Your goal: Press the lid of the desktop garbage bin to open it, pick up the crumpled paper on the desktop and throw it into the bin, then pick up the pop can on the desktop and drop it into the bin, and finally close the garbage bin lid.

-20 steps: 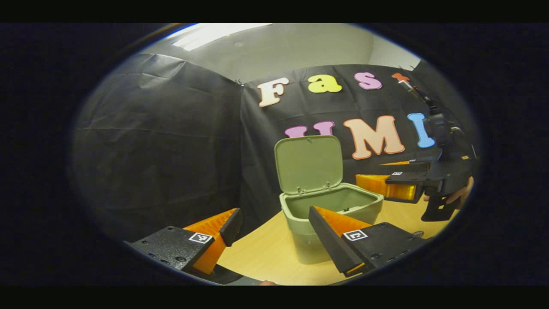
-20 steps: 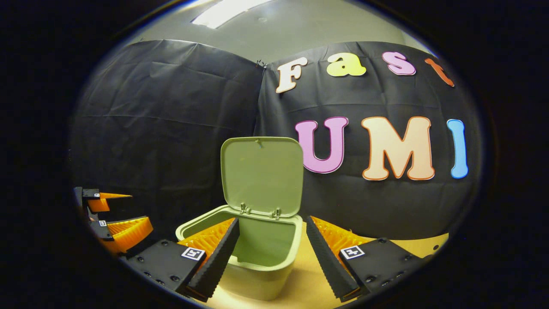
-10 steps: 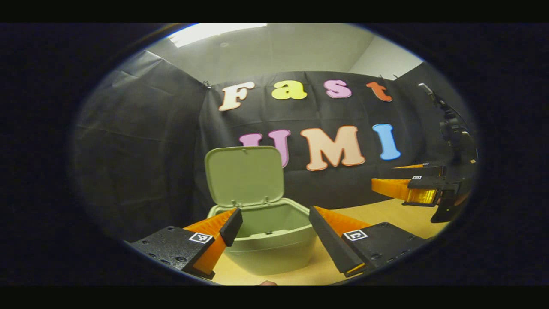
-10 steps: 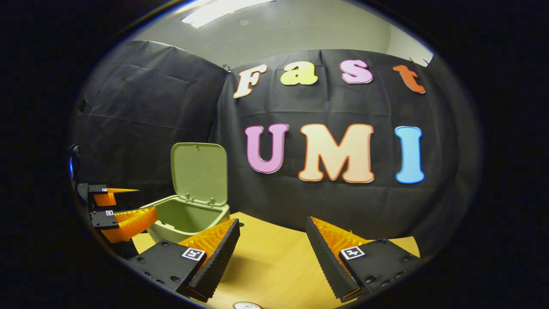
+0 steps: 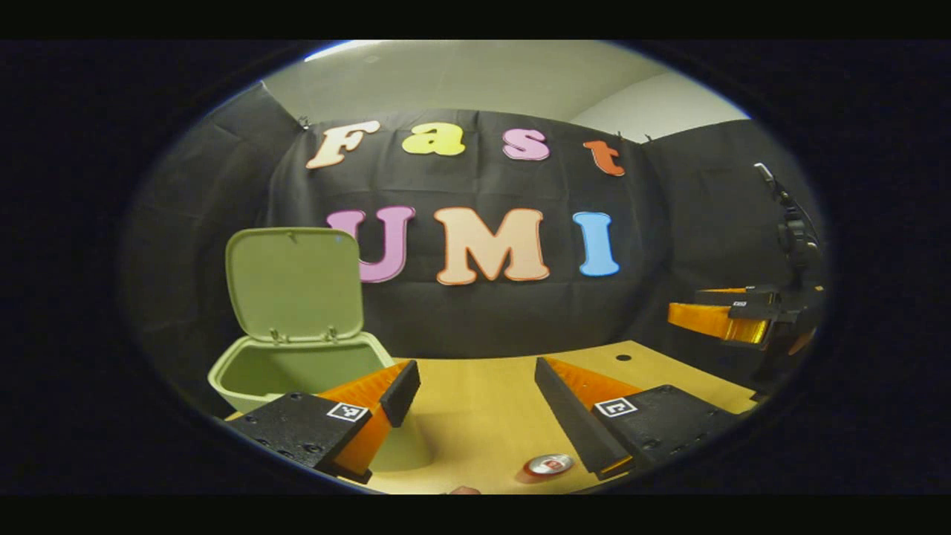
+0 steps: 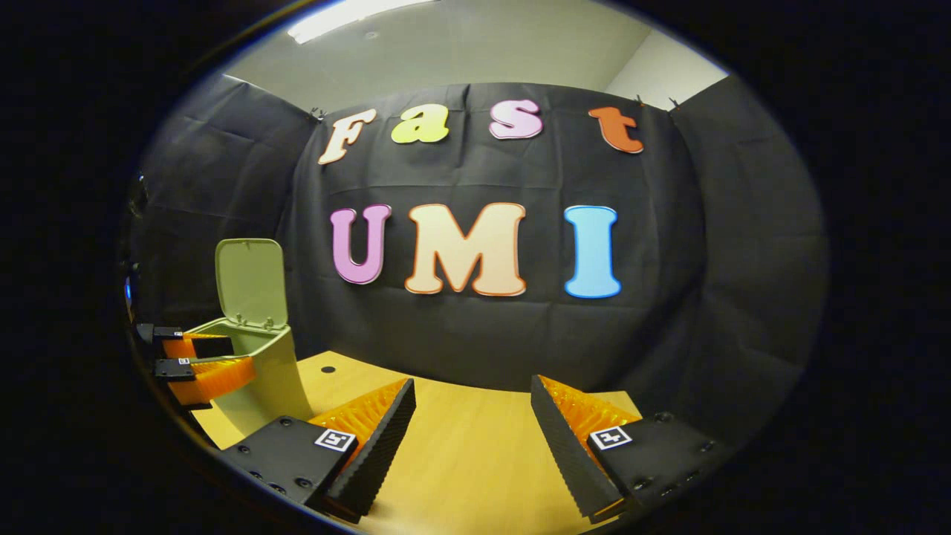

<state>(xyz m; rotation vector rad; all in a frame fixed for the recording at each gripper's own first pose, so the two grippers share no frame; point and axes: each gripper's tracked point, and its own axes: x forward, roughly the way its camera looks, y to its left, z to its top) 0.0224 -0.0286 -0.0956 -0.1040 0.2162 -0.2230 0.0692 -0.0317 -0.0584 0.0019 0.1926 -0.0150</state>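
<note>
One green bin (image 5: pixel 297 364), lid (image 5: pixel 294 284) raised, and one pop can (image 5: pixel 548 465) are seen on the wooden table (image 5: pixel 483 401), framed by two released, empty claws, left (image 5: pixel 475 405) and right (image 6: pixel 472 438), before black cloth walls (image 6: pixel 728 245).

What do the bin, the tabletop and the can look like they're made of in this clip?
The bin looks like moulded plastic, matte pale green, with an even colour and rounded edges on its raised lid. The tabletop seems to be light wood or wood-look laminate, smooth with faint grain. The can appears metal: its top is shiny and silvery.
</note>
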